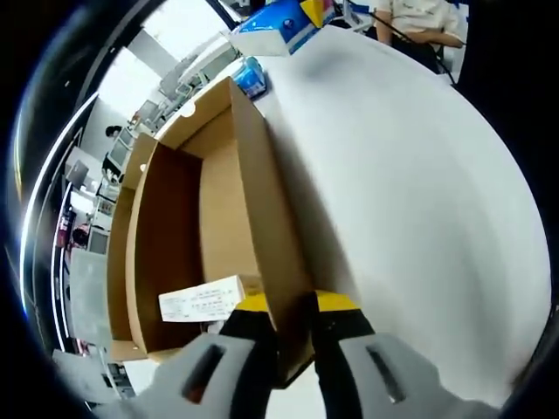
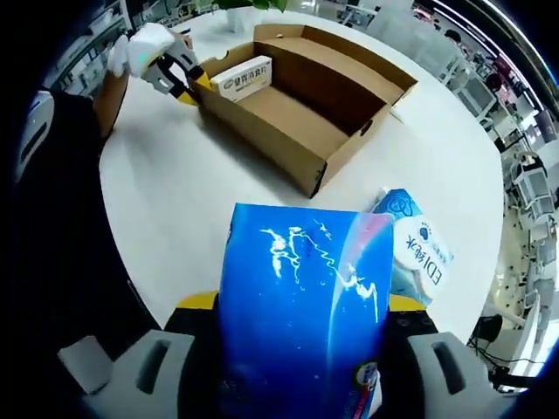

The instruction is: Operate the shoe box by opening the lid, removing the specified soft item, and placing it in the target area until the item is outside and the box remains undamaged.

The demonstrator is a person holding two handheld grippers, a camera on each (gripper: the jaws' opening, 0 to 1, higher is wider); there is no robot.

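**A:** ok so what's the left gripper (image 1: 295,336) doing? From the left gripper view its yellow-tipped jaws look pinched together on the side wall of the shoe box (image 1: 262,218), one jaw inside, one outside.

**B:** yep, same from the right gripper view, you can spot that left gripper (image 2: 185,83) at the far corner of the shoe box (image 2: 297,131), clamped on the cardboard edge. Box is open, sitting on the white table (image 2: 175,201).

**A:** and the soft thing?

**B:** the blue pack (image 2: 301,305) is out of the box. The right gripper (image 2: 301,349) has it squeezed between both jaws, held up close to the camera, over the table on the near side of the box.

**A:** I see that blue pack (image 1: 281,24) way across the table in the left gripper view too. Also a white carton (image 1: 201,301) inside the box by the gripped wall.

**B:** right, white carton (image 2: 242,77), printed text on it. And a second blue-and-white packet (image 2: 417,249) lies on the table just beside the held pack.
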